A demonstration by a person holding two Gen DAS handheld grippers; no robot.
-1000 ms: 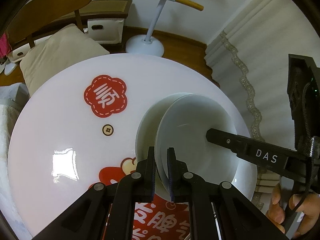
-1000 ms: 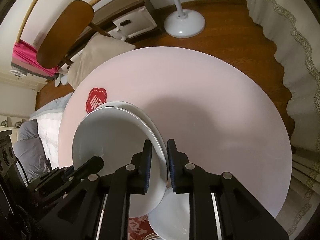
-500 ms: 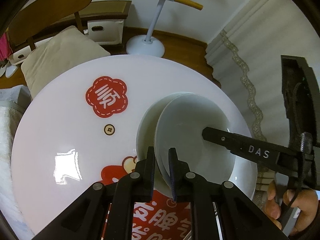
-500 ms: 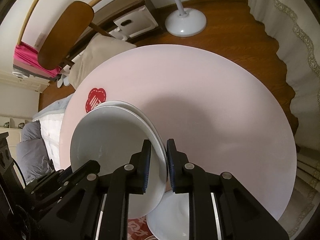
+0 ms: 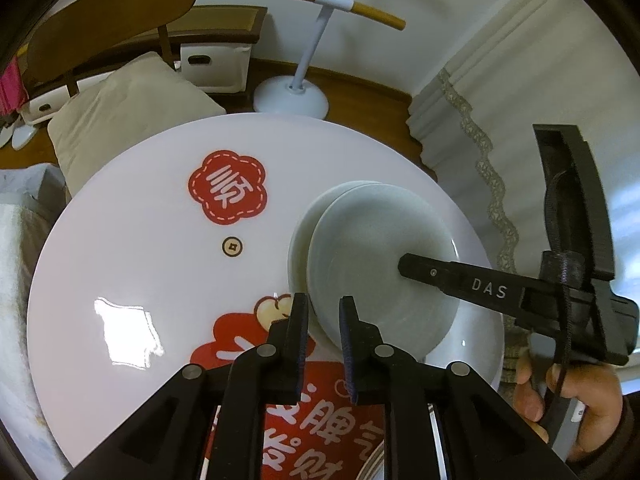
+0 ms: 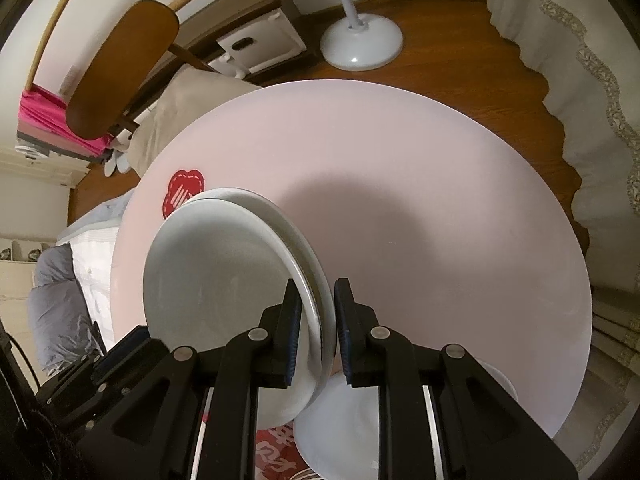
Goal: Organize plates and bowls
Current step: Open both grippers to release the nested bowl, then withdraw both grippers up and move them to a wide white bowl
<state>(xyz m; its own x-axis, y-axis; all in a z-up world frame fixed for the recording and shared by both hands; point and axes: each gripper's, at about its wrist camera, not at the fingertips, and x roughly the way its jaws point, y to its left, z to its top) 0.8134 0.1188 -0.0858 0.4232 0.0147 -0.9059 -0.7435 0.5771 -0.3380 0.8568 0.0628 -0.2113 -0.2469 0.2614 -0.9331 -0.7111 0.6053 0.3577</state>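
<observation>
Two stacked white plates are held tilted above the round white table. My left gripper is shut on their near rim. My right gripper is shut on the opposite rim of the same plates; its finger lies across the top plate in the left wrist view. Another white plate lies on the table under them, at the right edge; it also shows in the right wrist view.
The table carries red printed decorations. A wooden chair with a beige cushion stands behind it. A white lamp base stands on the wooden floor. White curtains hang at the right.
Both grippers have lifted the two plates a little and drawn them back over the lower plate. Both stay shut on the rims.
</observation>
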